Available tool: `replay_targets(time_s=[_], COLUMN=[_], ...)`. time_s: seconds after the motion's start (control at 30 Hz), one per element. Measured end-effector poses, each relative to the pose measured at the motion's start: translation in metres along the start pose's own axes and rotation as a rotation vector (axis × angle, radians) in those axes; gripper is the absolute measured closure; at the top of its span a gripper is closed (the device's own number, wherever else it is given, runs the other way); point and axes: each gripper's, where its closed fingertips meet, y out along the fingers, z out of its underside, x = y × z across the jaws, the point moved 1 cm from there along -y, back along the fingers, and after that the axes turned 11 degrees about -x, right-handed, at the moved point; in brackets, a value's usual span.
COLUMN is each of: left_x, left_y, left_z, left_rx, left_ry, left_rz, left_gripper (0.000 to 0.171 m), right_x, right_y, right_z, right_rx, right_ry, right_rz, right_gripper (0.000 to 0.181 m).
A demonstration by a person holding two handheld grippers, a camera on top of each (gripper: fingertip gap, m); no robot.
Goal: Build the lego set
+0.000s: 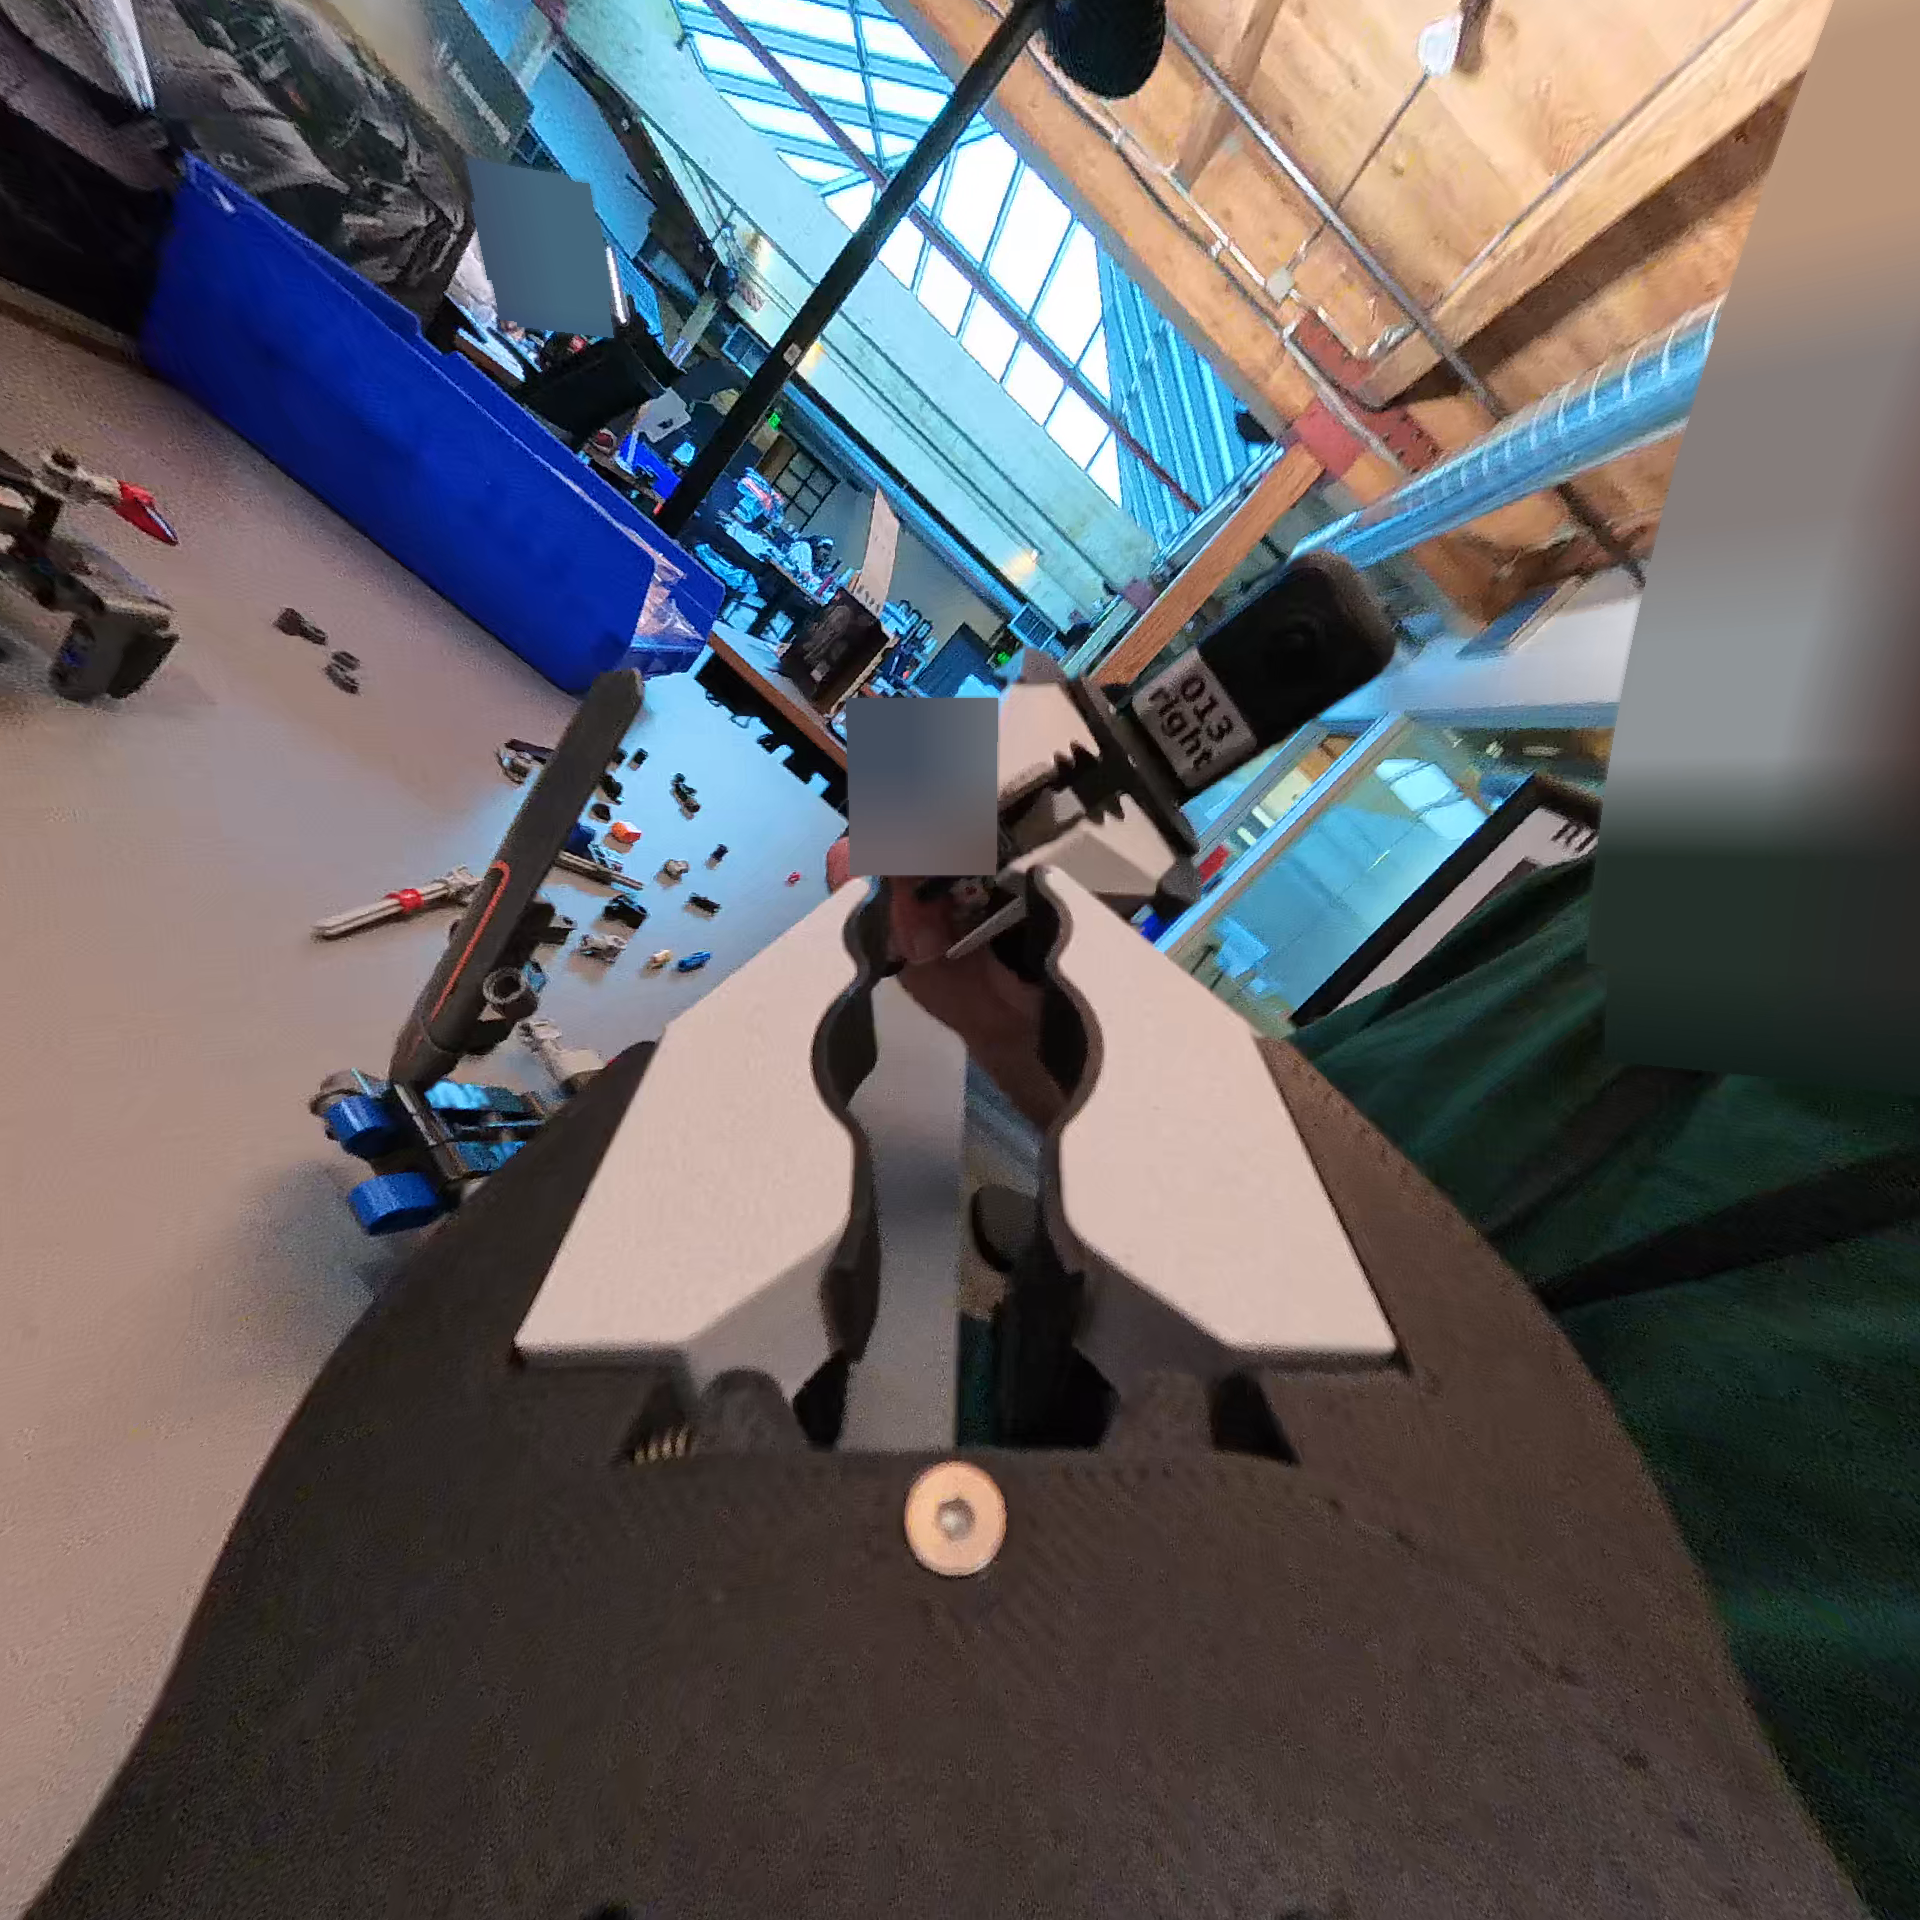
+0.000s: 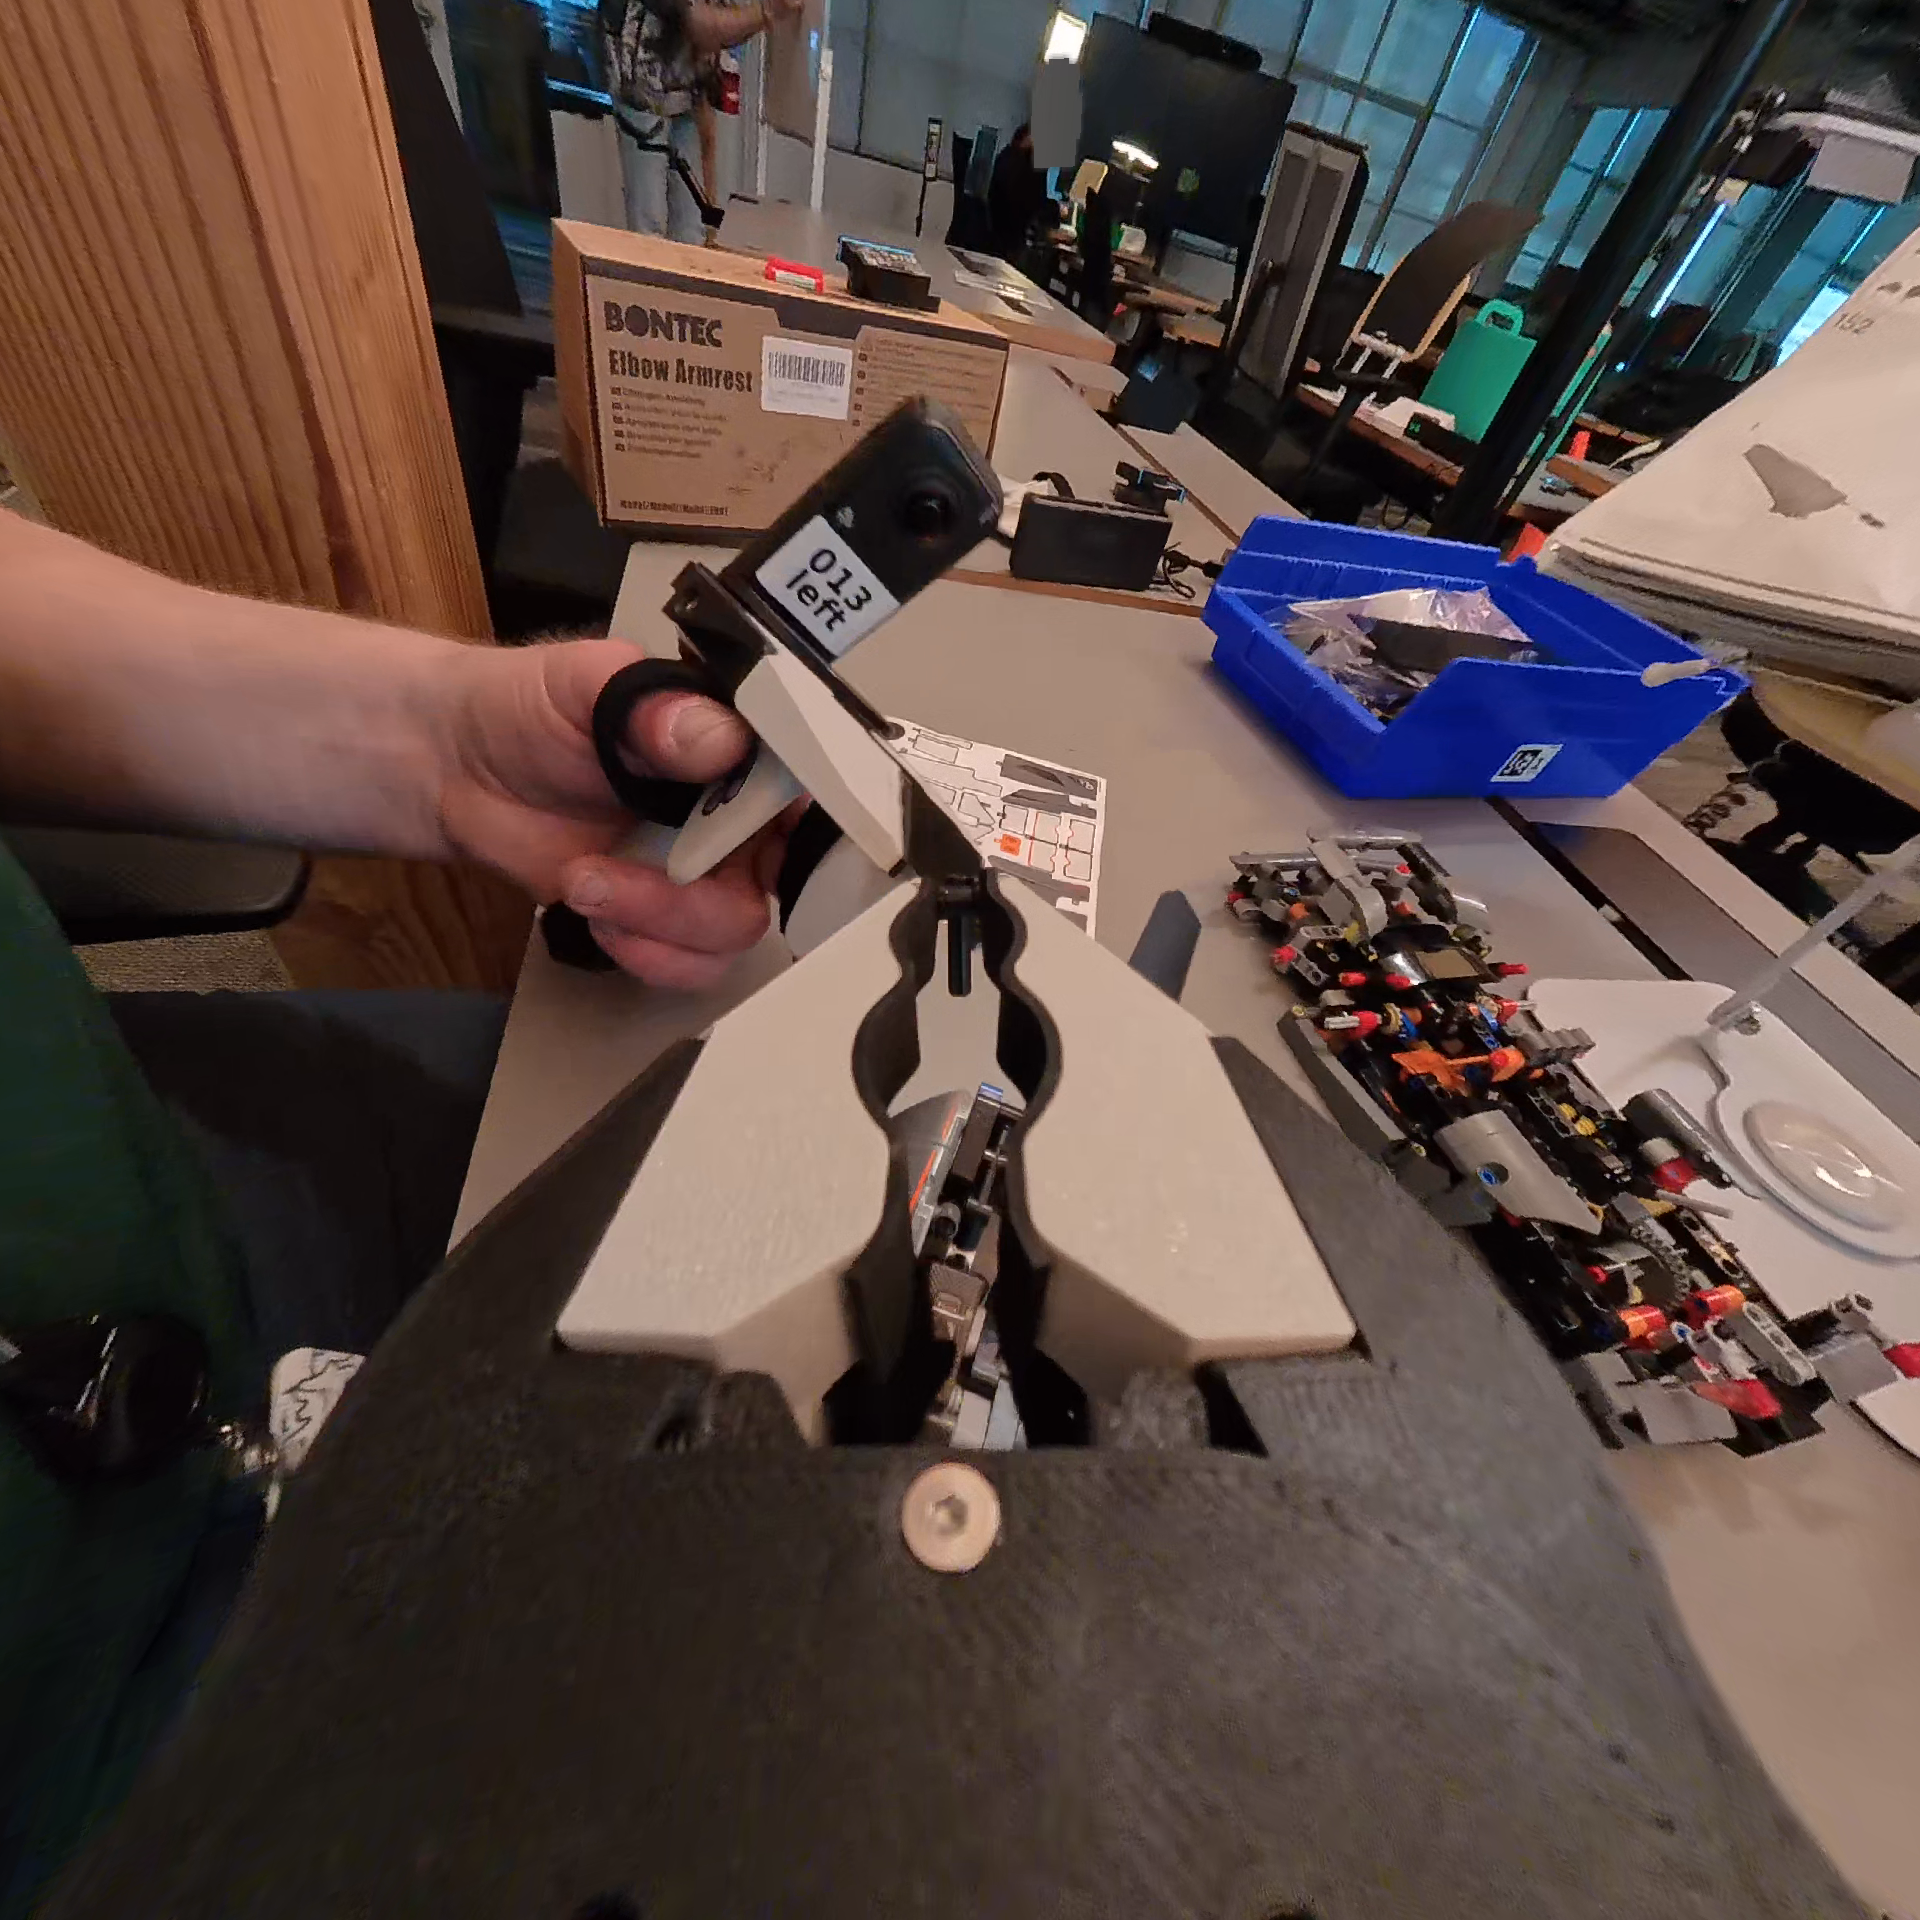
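In the right wrist view, my right gripper [image 2: 954, 891] is shut on a small black pin [image 2: 957, 951] and holds it above the grey table [image 2: 1039, 665]. My left gripper comes in from the left in a hand, and its tip meets the top of the pin. In the left wrist view, my left gripper [image 1: 954, 885] has its jaws a little apart around the right gripper's tips and the small piece [image 1: 961, 891]. A large dark lego chassis [image 2: 1507, 1101] lies on the table to the right, and it also shows at the far left of the left wrist view [image 1: 73, 592].
A blue bin [image 2: 1455, 717] stands behind the chassis, and an instruction sheet [image 2: 1029, 821] lies ahead. Loose small pieces [image 1: 644, 862] and a dark panel assembly with blue parts [image 1: 416, 1143] lie on the table. A cardboard box [image 2: 769, 395] and a magnifier stand [image 2: 1808, 1143] flank the area. Less than 4 cm separates the two grippers' tips.
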Motion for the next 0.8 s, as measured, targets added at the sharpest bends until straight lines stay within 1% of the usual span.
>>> replay_targets(time_s=[0.07,0.13,0.17,0.23,0.3,0.5,0.63,0.8], left_x=[0.0022,0.0030,0.0035,0.0036,0.0021,0.0010,-0.0017,-0.0019], left_y=[-0.0036,-0.0046,-0.0043,-0.0027,-0.0016,-0.0005,0.0017,0.0021], left_z=[-0.0010,0.0001,-0.0012,0.0034,0.0053,0.0068,0.0056,0.0067], left_rx=[0.015,0.071,0.090,0.175,0.225,0.266,0.239,0.213], left_ry=[0.122,0.298,0.395,0.564,0.678,0.754,0.737,0.744], left_rz=[-0.025,-0.063,-0.083,-0.097,-0.089,-0.054,-0.023,-0.007], left_gripper=[0.149,0.149,0.151,0.152,0.157,0.167,0.167,0.168], right_x=[-0.0011,0.0005,0.0017,0.0035,0.0031,0.0035,0.0028,0.0027], right_y=[-0.0008,-0.0004,0.0004,0.0027,0.0038,0.0051,0.0042,0.0035], right_z=[0.0001,0.0006,0.0016,0.0052,0.0058,0.0046,0.0014,0.0018], right_rx=[0.006,0.009,0.017,0.043,0.047,0.040,-0.008,-0.018], right_ry=[0.028,0.062,0.070,0.085,0.097,0.162,0.238,0.264], right_rz=[-0.011,-0.037,-0.049,-0.068,-0.076,-0.120,-0.139,-0.135], right_gripper=[0.175,0.175,0.176,0.176,0.176,0.176,0.176,0.175])
